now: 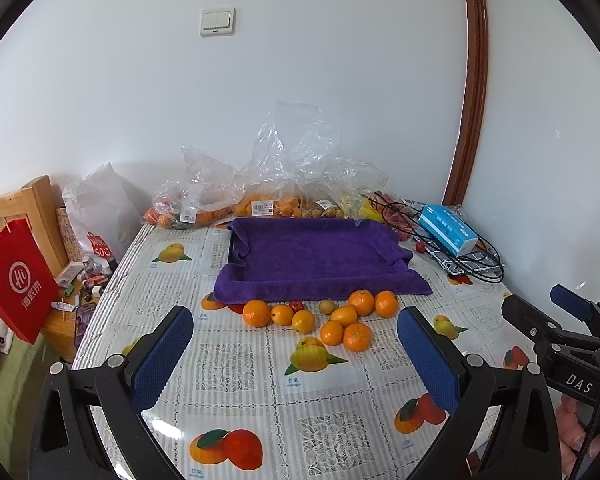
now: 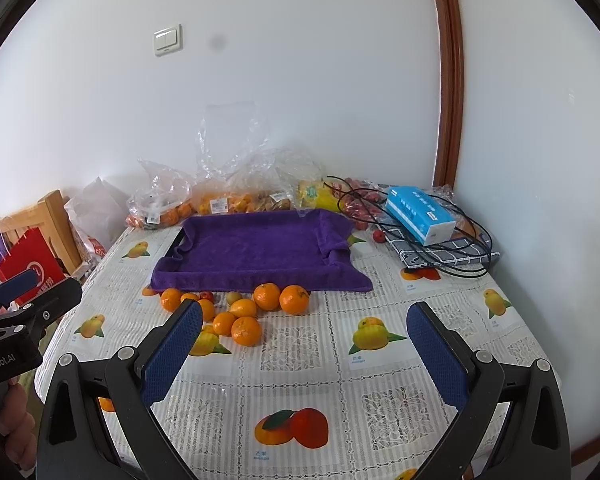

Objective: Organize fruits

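On the table (image 1: 260, 400), a cluster of oranges (image 1: 332, 320) lies just in front of the tray (image 1: 232, 248) draped in a purple towel (image 1: 320, 256). The left gripper (image 1: 296, 344) and right gripper (image 2: 304, 340) hover above the tablecloth, jaws wide apart, holding nothing.

1. A plain white wall (image 1: 300, 100) stood behind the table (image 1: 236, 392), evenly lit.
2. A double light switch (image 1: 217, 21) sat high on it.
3. Brown wooden trim (image 1: 471, 92) ran upward at right.
4. A wooden chair (image 1: 32, 208) stood left.
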Action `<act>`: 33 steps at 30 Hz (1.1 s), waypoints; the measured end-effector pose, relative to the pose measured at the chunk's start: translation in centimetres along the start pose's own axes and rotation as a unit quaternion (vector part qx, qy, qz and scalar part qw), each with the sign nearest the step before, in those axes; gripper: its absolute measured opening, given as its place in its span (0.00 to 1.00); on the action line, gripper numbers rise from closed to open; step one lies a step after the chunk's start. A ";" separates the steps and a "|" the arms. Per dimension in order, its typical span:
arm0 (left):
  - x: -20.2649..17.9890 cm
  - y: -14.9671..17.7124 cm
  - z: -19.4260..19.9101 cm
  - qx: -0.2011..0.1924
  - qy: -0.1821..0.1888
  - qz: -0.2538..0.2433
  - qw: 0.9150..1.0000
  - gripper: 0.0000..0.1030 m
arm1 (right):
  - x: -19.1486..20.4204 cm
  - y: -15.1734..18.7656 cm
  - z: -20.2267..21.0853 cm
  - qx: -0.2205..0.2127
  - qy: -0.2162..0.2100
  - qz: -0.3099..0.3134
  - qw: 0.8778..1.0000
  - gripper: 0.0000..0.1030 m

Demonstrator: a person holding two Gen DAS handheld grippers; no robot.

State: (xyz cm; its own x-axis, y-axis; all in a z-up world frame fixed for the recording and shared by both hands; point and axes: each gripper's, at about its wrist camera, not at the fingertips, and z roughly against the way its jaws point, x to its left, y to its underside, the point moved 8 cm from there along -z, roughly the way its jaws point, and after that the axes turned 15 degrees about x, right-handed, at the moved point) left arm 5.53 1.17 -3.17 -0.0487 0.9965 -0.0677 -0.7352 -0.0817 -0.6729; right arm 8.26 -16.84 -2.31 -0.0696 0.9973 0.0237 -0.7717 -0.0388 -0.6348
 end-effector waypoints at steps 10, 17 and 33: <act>-0.1 0.0 0.2 -0.001 0.002 0.000 1.000 0.99 | 0.1 0.1 0.2 -0.001 -0.001 0.000 1.000 0.98; -0.1 0.1 0.3 -0.002 0.002 0.000 1.000 0.99 | 0.0 0.1 0.1 0.001 -0.001 -0.001 1.000 0.98; 0.0 -0.1 0.4 -0.005 0.001 -0.004 1.000 0.99 | 0.2 0.3 0.0 0.000 -0.001 0.002 1.000 0.98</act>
State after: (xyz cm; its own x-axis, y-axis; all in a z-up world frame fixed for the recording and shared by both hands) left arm 5.37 1.13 -2.79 -0.0417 0.9972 -0.0627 -0.7285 -0.0733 -0.6811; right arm 8.03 -16.69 -2.46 -0.0745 0.9970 0.0222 -0.7710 -0.0435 -0.6353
